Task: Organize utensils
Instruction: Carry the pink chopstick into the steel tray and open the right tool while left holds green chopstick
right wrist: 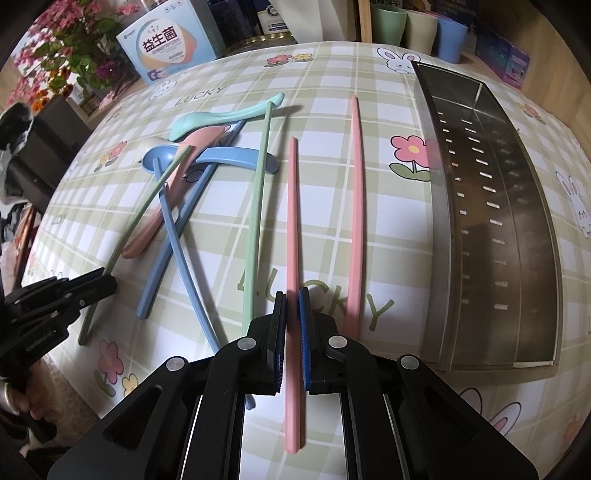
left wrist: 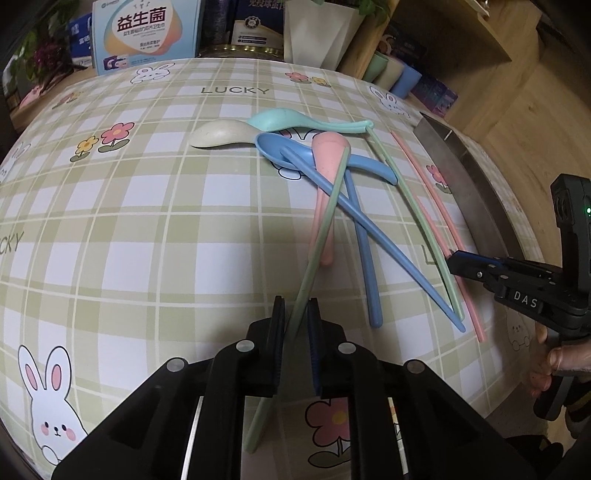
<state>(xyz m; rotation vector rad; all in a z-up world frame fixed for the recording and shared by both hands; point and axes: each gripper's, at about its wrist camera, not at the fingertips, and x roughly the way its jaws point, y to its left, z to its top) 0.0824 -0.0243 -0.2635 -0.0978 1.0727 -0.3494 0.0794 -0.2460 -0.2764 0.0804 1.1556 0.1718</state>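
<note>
My left gripper is shut on a green chopstick, whose far tip leans on the pink spoon. My right gripper is shut on a pink chopstick that lies along the tablecloth. A second pink chopstick lies just to its right and a second green chopstick just to its left. Two blue chopsticks cross in a pile with the blue spoon, teal spoon and white spoon. In the left wrist view the right gripper shows at the right.
A perforated steel tray lies along the right side of the table. Pastel cups, a printed box and flowers stand beyond the far edge. A hand holds the right gripper.
</note>
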